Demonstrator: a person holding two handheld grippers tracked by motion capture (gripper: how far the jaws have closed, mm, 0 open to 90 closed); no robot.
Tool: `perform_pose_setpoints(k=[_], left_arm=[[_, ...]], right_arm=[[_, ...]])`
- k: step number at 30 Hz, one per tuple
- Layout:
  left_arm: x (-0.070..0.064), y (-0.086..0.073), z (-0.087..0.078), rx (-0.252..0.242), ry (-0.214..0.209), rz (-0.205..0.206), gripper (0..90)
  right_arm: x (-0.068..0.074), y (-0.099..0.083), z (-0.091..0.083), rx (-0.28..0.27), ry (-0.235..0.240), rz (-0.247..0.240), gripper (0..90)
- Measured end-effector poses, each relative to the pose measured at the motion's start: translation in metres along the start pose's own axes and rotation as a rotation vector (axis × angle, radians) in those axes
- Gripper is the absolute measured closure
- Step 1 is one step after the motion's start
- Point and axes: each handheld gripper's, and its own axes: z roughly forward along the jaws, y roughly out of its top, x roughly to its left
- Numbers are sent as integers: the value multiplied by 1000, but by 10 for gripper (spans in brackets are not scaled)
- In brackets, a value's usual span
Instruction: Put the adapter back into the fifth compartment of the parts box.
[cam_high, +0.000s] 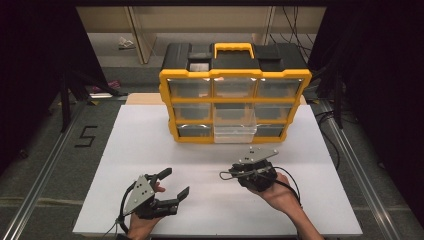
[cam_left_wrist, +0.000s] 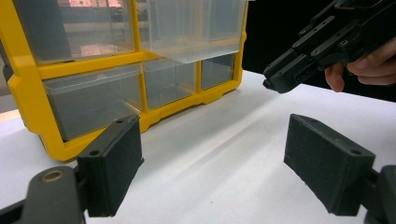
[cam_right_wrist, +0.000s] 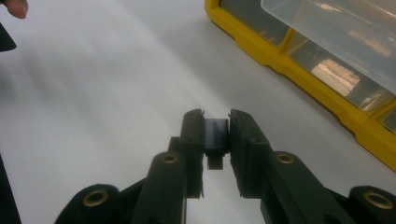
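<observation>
Right tongs (cam_right_wrist: 217, 140): clamped on a small black rectangular plastic part (cam_right_wrist: 216, 136), held above the white tabletop (cam_high: 150, 145).
Left tongs (cam_high: 175, 186): jaws wide apart, holding nothing.
Yellow-framed organiser with clear drawers (cam_high: 234, 105): behind both tongs; bottom middle clear plastic drawer (cam_high: 235, 131) pulled out.

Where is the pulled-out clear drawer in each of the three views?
High view: pulled-out clear drawer at centre, jutting from the organiser's front.
Left gripper view: the drawer is at top centre, overhanging the bottom row.
Right gripper view: the drawer is in the top right corner.
Shared landmark: the organiser's yellow frame.
</observation>
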Motion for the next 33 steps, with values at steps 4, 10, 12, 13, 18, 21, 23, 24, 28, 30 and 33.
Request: perform_pose_setpoints(k=[4, 10, 12, 13, 18, 21, 23, 24, 28, 30, 33], left_arm=[[0, 0, 0, -1, 1, 0, 186], [0, 0, 0, -1, 3, 0, 186], [0, 0, 0, -1, 4, 0, 186], [0, 0, 0, -1, 4, -1, 186], [0, 0, 0, -2, 4, -2, 186], [0, 0, 0, -1, 3, 0, 186], [0, 0, 0, -1, 4, -1, 186], [0, 0, 0, -1, 4, -1, 186], [0, 0, 0, -1, 4, -2, 186], [0, 0, 0, 0, 3, -2, 186], [0, 0, 0, -1, 3, -3, 186]], right_arm=[[0, 1, -2, -9, -2, -1, 762], [-1, 4, -7, -24, -5, -2, 762], [-1, 5, -10, -31, -8, -3, 763], [-2, 6, -11, -35, -8, -3, 763], [-4, 10, -16, -53, -12, 0, 763], [-5, 15, -19, -71, -11, 1, 763], [-5, 18, -21, -82, -12, -2, 763], [-5, 20, -22, -87, -12, -4, 763], [-5, 25, -26, -101, -13, -8, 763], [-5, 27, -27, -105, -15, -10, 763], [-6, 31, -30, -113, -18, -12, 763]])
